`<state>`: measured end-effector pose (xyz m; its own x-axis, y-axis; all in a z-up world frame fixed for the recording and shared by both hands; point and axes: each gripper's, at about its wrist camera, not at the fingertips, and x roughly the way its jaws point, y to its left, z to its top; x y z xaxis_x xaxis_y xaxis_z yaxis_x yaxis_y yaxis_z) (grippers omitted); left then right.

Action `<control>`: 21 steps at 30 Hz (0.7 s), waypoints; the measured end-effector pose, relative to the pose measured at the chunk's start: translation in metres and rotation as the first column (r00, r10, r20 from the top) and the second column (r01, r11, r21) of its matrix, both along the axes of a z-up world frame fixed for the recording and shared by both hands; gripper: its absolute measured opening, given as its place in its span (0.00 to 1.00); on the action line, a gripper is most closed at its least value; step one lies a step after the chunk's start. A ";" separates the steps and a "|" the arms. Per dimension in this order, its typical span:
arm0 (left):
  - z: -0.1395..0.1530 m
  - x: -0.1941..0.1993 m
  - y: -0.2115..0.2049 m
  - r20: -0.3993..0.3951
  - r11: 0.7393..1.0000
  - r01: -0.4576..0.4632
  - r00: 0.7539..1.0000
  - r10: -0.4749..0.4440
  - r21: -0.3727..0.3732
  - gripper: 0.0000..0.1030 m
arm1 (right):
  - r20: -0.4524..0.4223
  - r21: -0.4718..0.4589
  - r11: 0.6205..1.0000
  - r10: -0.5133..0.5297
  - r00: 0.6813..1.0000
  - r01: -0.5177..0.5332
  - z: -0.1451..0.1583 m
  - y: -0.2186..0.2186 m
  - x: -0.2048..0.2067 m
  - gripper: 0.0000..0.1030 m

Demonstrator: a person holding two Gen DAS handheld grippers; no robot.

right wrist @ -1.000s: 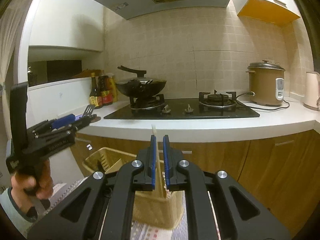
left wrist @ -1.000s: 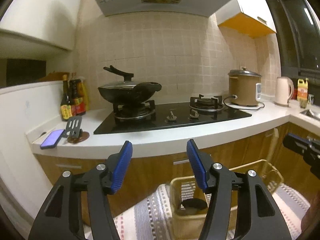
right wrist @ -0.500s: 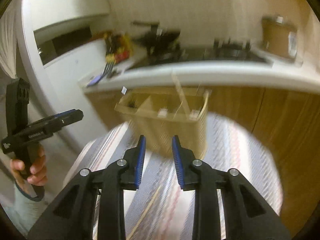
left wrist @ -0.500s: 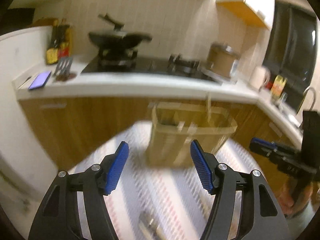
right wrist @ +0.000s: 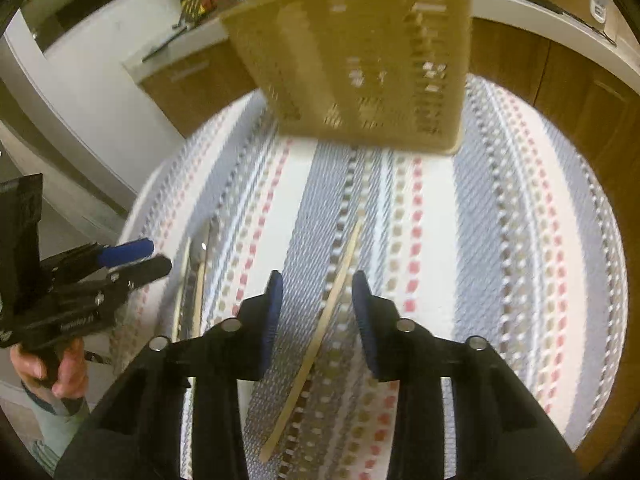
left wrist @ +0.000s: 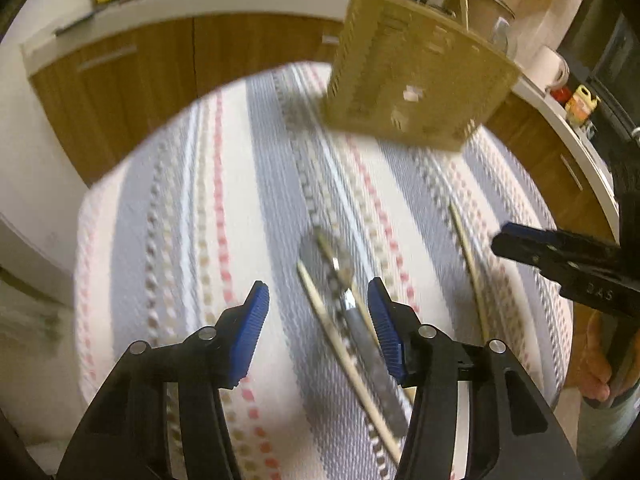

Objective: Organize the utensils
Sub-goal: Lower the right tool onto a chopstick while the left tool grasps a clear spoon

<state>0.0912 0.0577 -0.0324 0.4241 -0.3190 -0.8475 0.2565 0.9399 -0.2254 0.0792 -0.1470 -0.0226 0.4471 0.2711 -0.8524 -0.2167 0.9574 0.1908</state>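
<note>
Utensils lie loose on the striped cloth [left wrist: 248, 184] in front of you now, where a second ago both your cameras looked level at the stove and counter; the tan basket [left wrist: 404, 76] that sat low in view then stands at the top of both views, upright at the far edge of the cloth. Your left gripper [left wrist: 318, 306] has just been closing, yet its jaws stand well apart and grip nothing; below them lie one metal spoon [left wrist: 352, 300] and one chopstick [left wrist: 340, 356] just beside it, a second stick half hidden under the spoon; blur leaves contact unclear. Your right gripper [right wrist: 318, 300] was pressed together a second ago; its jaws now stand partly apart with one lone chopstick [right wrist: 320, 332] lying on the cloth between them, the pads clear of it. That makes three chopsticks, one spoon, one basket.
</note>
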 end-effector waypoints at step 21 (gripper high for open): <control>-0.010 -0.013 -0.029 0.006 0.998 0.068 0.998 -0.068 0.011 0.23 | 0.037 -0.195 0.980 -0.016 0.999 0.023 -0.031 0.032 0.007 0.08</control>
<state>0.0780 0.0286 -0.0426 0.4077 -0.3381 -0.8482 0.3210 0.9227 -0.2136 0.0867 -0.1154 -0.0538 0.4809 0.0917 -0.8720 -0.2010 0.9796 -0.0078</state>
